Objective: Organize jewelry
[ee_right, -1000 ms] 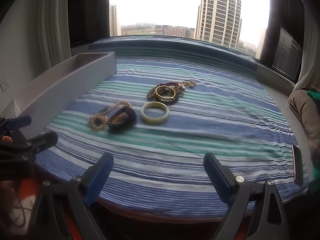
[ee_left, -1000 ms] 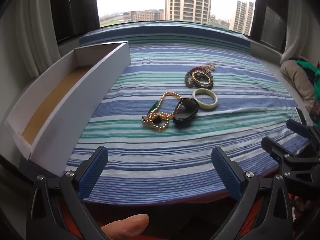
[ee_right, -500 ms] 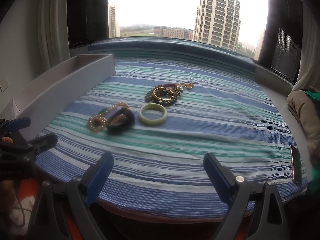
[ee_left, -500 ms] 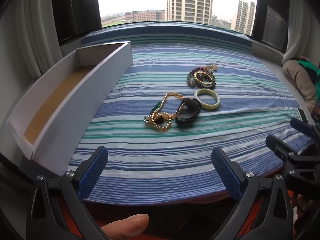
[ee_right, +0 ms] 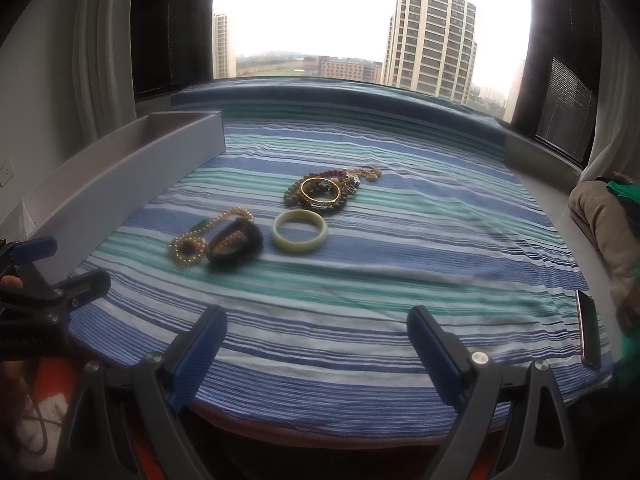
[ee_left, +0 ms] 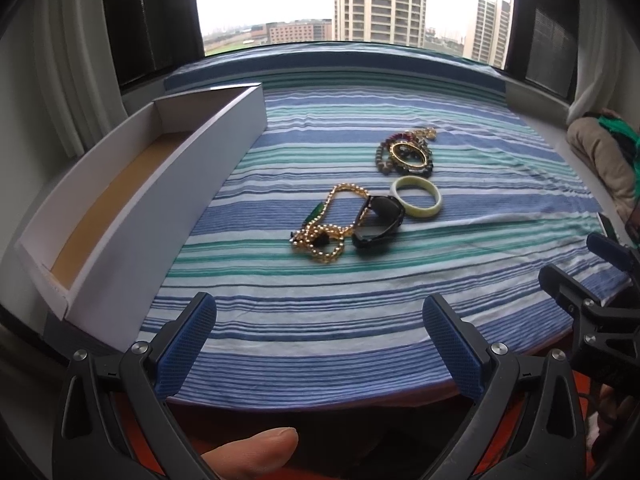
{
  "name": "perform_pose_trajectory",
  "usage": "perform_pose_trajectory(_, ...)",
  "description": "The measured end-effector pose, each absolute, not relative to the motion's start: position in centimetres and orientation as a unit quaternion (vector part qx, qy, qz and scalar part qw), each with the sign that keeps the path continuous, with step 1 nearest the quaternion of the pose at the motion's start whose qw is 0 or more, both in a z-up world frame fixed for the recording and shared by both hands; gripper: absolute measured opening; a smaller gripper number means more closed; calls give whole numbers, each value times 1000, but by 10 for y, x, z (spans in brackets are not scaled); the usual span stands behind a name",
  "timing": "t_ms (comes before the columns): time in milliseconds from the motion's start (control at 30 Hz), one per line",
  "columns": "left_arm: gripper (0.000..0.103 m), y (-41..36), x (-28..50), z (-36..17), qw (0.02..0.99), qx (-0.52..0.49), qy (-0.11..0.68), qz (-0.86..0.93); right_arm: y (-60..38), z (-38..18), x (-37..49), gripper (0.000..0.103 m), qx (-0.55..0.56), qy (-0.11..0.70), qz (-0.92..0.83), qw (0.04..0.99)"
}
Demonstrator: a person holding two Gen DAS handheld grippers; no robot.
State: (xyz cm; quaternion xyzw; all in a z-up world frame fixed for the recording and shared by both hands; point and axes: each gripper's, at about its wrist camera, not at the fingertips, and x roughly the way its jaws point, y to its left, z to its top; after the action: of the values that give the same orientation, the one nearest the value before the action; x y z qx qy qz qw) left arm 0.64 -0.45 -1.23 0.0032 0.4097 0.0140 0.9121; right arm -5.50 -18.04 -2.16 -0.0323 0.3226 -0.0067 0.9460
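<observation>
Pale green bangle [ee_left: 416, 203] lying flat mid-cloth. Just left of the bangle, touching it: glossy black bracelet [ee_left: 378, 222], tilted, overlapping a gold bead necklace [ee_left: 326, 226] with a green pendant. Just beyond the bangle: heaped beaded bracelets [ee_left: 405, 154] under a gold bangle. Far left of the bangle: long white open box [ee_left: 168, 208].

Left gripper [ee_left: 319, 342] held low with jaws spread wide, right gripper [ee_right: 317, 345] likewise parted, thumb [ee_left: 256, 450] showed beneath.

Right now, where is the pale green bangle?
The pale green bangle lies flat on the striped cloth, mid-view, between the black bangle and the beaded pile.
</observation>
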Motion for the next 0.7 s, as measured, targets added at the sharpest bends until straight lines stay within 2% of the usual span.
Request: perform_pose_trajectory(700, 103, -10, 7, -14, 910, 16, 414, 6, -180, -21, -55, 93, -40, 318, -22, 947)
